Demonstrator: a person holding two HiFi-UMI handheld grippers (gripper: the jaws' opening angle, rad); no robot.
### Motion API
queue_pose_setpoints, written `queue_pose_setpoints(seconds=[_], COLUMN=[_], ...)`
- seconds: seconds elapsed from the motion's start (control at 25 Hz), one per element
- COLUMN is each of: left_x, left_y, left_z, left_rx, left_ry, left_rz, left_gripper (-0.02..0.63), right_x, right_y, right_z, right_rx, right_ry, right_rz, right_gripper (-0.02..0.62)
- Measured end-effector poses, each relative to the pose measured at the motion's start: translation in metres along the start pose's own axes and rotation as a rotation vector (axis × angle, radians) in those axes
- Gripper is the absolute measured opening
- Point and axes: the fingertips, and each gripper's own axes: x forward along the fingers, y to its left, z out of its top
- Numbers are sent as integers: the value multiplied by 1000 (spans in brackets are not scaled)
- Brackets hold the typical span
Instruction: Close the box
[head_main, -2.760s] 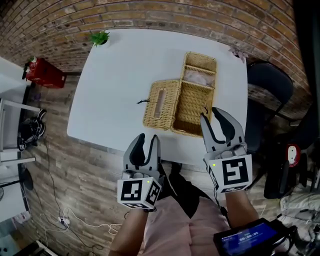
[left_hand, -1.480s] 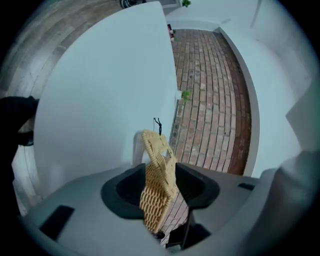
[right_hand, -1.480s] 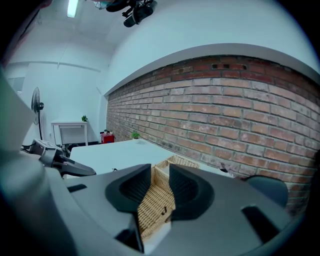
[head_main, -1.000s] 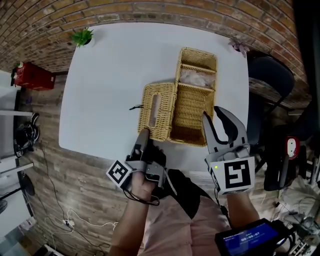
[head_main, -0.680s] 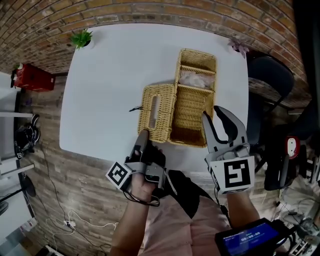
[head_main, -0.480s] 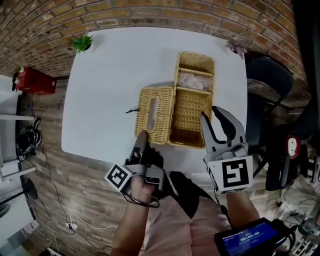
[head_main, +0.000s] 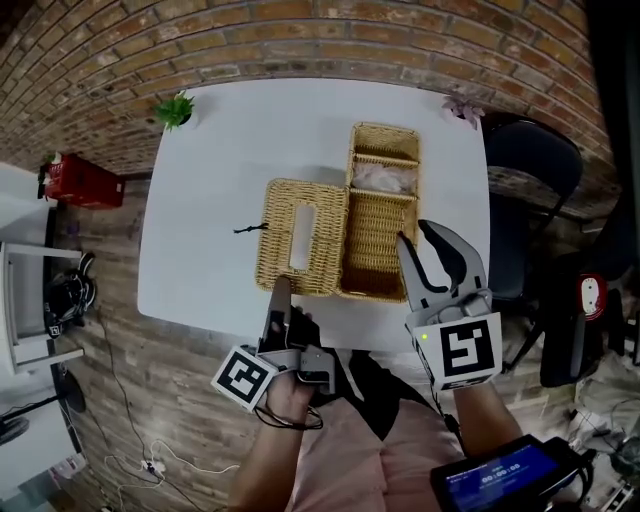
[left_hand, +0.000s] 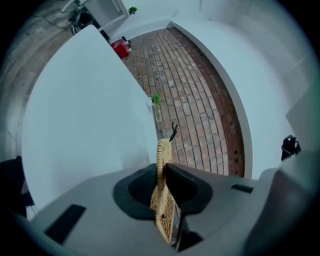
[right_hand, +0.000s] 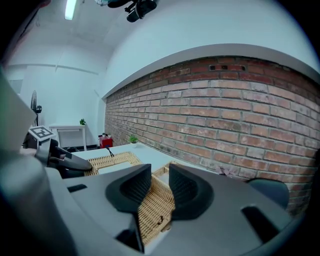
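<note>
Left gripper view: left tool (left_hand: 161, 170) has just been closing and is clamped on the wicker lid (left_hand: 160, 150) edge. The lid lies open left of the box (head_main: 383, 128). Right tool (right_hand: 160, 182) has its jaws apart at the box's near wall. Lid grabbed; next, swing it over the box.

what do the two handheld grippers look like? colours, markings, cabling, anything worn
The left gripper and right gripper are light grey plastic with curved, black-lined jaws. Each carries a white cube printed with black square markers. The right one has a small green light. A thin black cord loops by the left wrist. The person wears pink clothing.
</note>
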Motion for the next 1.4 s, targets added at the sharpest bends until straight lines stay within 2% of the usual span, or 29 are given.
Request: queue_pose_setpoints(seconds=[0.12, 0.28, 0.44, 0.52, 0.76, 1.04, 1.4], left_x=[-7, -16, -15, -18, -18, -22, -20], left_y=[-11, -18, -46, -55, -66, -77, -83], left_z=[-4, -8, -15, -21, -31, -50, -65], left_rx=[88, 271, 499, 580, 700, 855, 1024], left_ry=[-1, 21, 42, 48, 59, 80, 106], left_rz=[1, 33, -40, -62, -85, -101, -110], left_gripper=[61, 61, 61, 61, 61, 61, 64], right_x=[-5, -10, -19, -25, -27, -33, -38], right_y=[1, 1, -2, -2, -2, 4, -2], right_z=[1, -1, -1, 0, 4, -8, -14], right_rx=[0, 3, 33, 53, 124, 126, 124], right_ry=[-7, 2, 12, 7, -9, 48, 56], right_rz=[0, 8, 11, 15, 54, 110, 93], right_gripper=[114, 115, 121, 123, 140, 143, 143])
